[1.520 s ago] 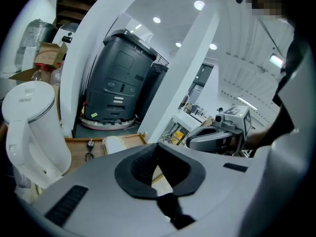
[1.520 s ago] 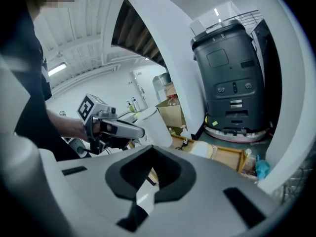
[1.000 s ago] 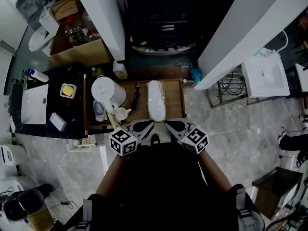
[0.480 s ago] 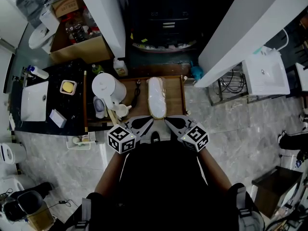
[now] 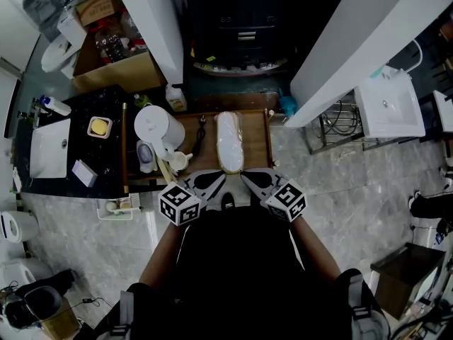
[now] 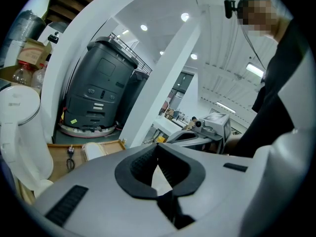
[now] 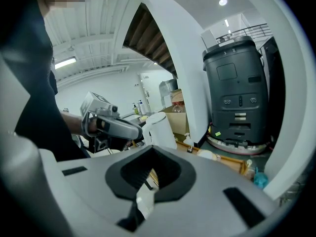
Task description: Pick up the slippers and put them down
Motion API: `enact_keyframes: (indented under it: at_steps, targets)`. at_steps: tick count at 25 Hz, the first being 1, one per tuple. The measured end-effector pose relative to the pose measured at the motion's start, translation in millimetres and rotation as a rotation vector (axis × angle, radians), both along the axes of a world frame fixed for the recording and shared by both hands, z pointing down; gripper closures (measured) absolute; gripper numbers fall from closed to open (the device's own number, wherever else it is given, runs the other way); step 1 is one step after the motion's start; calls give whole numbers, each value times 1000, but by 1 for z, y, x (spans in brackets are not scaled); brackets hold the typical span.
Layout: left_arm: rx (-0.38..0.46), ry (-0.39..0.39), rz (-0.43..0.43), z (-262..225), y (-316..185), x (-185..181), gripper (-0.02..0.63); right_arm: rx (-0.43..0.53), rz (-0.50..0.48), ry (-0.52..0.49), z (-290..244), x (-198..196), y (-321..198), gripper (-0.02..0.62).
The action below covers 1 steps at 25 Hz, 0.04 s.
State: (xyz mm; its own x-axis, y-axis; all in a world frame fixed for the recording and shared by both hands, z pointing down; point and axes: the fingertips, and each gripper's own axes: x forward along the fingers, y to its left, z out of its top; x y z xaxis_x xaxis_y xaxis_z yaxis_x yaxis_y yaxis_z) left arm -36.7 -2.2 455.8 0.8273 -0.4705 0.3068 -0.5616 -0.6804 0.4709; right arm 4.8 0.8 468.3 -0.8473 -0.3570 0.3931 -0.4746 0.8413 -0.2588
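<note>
One white slipper lies lengthwise on a low wooden table, just beyond both grippers. It also shows small in the left gripper view as the slipper and in the right gripper view as the slipper. My left gripper and right gripper hover side by side at the table's near edge, tips angled toward each other. Both are shut with nothing between the jaws. Neither touches the slipper. I see no second slipper.
A white kettle, a cup and a black plug with cable sit on the table's left part. A dark counter with a sink is at the left. White pillars and a dark machine stand behind.
</note>
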Motion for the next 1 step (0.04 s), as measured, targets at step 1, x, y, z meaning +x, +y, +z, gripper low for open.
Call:
enact_keyframes:
  at_steps: [1]
  targets:
    - [1, -2, -1, 0, 1, 0, 595, -1, 0, -3, -1, -1, 1, 591]
